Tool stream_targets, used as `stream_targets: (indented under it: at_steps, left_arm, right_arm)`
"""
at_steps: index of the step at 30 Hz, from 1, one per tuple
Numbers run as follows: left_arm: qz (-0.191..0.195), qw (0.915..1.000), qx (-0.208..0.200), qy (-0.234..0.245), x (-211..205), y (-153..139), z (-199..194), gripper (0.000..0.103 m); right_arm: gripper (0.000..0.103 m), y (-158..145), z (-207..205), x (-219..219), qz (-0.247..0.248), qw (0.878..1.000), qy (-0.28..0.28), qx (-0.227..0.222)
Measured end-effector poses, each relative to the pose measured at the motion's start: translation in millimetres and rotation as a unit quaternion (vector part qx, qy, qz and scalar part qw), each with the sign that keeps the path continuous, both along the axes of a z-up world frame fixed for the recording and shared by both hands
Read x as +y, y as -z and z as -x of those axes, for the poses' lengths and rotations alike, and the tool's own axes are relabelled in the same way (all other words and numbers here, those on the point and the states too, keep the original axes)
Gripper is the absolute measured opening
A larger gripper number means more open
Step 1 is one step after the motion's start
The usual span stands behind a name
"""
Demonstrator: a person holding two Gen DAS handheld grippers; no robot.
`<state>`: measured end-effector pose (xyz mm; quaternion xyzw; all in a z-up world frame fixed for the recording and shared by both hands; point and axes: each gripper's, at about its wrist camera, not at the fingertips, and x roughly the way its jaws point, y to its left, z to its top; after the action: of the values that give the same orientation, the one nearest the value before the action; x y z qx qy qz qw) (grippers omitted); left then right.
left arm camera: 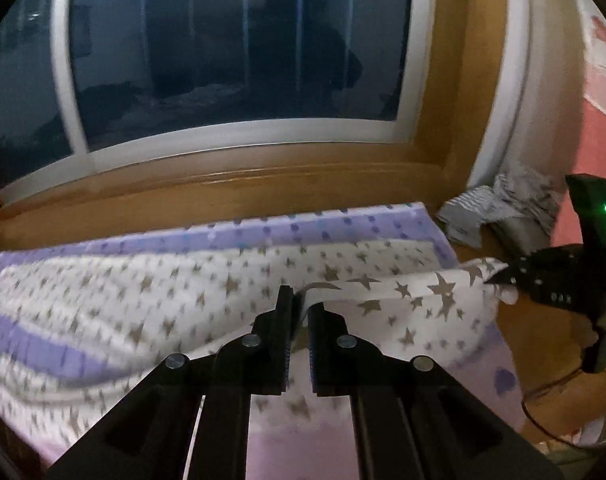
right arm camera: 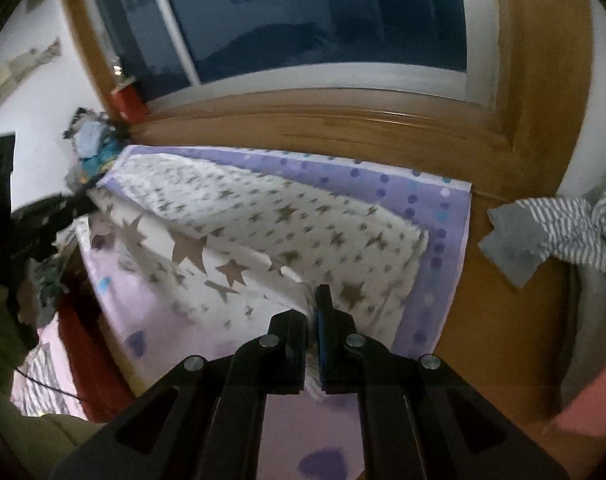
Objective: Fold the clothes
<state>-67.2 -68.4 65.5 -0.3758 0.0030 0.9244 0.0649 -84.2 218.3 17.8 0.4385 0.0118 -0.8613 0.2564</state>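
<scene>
A white cloth with grey stars point(left arm camera: 143, 280) lies partly folded on a lilac dotted sheet point(left arm camera: 263, 228). My left gripper point(left arm camera: 299, 304) is shut on a lifted edge of the cloth, which rises as a fold towards the right. The right gripper point(left arm camera: 499, 280) pinches the other end of that fold at the far right. In the right wrist view, my right gripper point(right arm camera: 319, 304) is shut on the star cloth point(right arm camera: 263, 224) near the edge closest to me. The left gripper point(right arm camera: 89, 196) holds the far left corner, with the raised edge stretched between the two.
The lilac sheet point(right arm camera: 423, 196) lies on a wooden ledge point(left arm camera: 263, 184) under a dark window point(left arm camera: 231, 48). A grey striped garment point(right arm camera: 551, 224) is heaped at the right. Mixed clothes point(right arm camera: 95, 148) and a red object point(right arm camera: 127, 104) sit at the far left corner.
</scene>
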Motion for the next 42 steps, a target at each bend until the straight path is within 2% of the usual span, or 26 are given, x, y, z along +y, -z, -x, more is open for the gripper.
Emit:
stream_targets:
  at_steps: [3,6,8,10,11,16,18,23,25,26,27,29,31,33,35,38,41,42]
  left_arm:
    - [0.002,0.9995,-0.027,0.015,-6,28,52,0.005]
    - [-0.006,0.9981,-0.058,0.021,-13,60,90,0.005]
    - [-0.02,0.996,-0.084,0.021,-21,82,109,0.005]
    - [-0.042,0.9936,-0.103,0.021,-29,96,118,0.005]
    - [-0.051,0.9922,-0.111,0.021,-33,102,122,0.005]
    - [-0.082,0.9857,-0.144,0.03,-44,122,132,0.005]
    - [-0.073,0.9859,-0.145,0.041,-43,126,132,0.005]
    - [-0.06,0.9878,-0.134,0.053,-39,126,128,0.005]
    - [-0.061,0.9884,-0.129,0.05,-39,125,125,0.005]
    - [-0.062,0.9888,-0.127,0.048,-39,124,125,0.005]
    - [-0.063,0.9893,-0.123,0.046,-40,123,124,0.005]
    - [-0.062,0.9914,-0.108,0.04,-40,114,126,0.005]
    - [-0.041,0.9949,-0.085,0.037,-36,103,128,0.005]
    - [-0.01,0.9969,-0.069,0.037,-31,98,137,0.005]
    - [-0.005,0.9959,-0.08,0.04,-27,106,147,0.005]
    - [-0.004,0.9941,-0.105,0.028,-25,125,161,0.005]
    - [-0.019,0.9941,-0.107,0.007,-28,137,169,0.01]
    - [-0.019,0.9941,-0.106,0.003,-28,140,171,0.01]
  right_arm:
    - [0.003,16,31,-8,-0.012,0.999,0.028,-0.016]
    - [0.017,38,60,-10,-0.029,0.996,0.082,-0.035]
    - [0.026,47,70,-3,-0.014,0.992,0.113,-0.048]
    - [0.041,53,72,9,0.01,0.988,0.141,-0.063]
    - [0.043,54,72,13,0.015,0.986,0.151,-0.066]
    - [0.043,53,64,36,0.038,0.977,0.197,-0.072]
    - [0.043,54,62,40,0.04,0.975,0.206,-0.074]
    - [0.043,61,66,19,0.024,0.98,0.179,-0.078]
    - [0.042,63,67,9,0.0,0.983,0.169,-0.072]
    - [0.038,63,67,6,-0.013,0.983,0.169,-0.065]
    - [0.018,63,67,2,-0.026,0.984,0.169,-0.057]
    - [0.018,55,64,0,-0.032,0.983,0.175,-0.038]
    - [0.018,44,62,0,-0.029,0.982,0.185,-0.014]
    - [0.018,39,68,1,-0.026,0.981,0.193,-0.007]
    - [0.018,39,75,2,-0.026,0.979,0.201,-0.007]
    - [0.018,62,94,3,-0.039,0.975,0.216,-0.04]
    - [0.019,79,106,6,-0.037,0.97,0.233,-0.055]
    - [0.022,80,108,6,-0.039,0.969,0.237,-0.051]
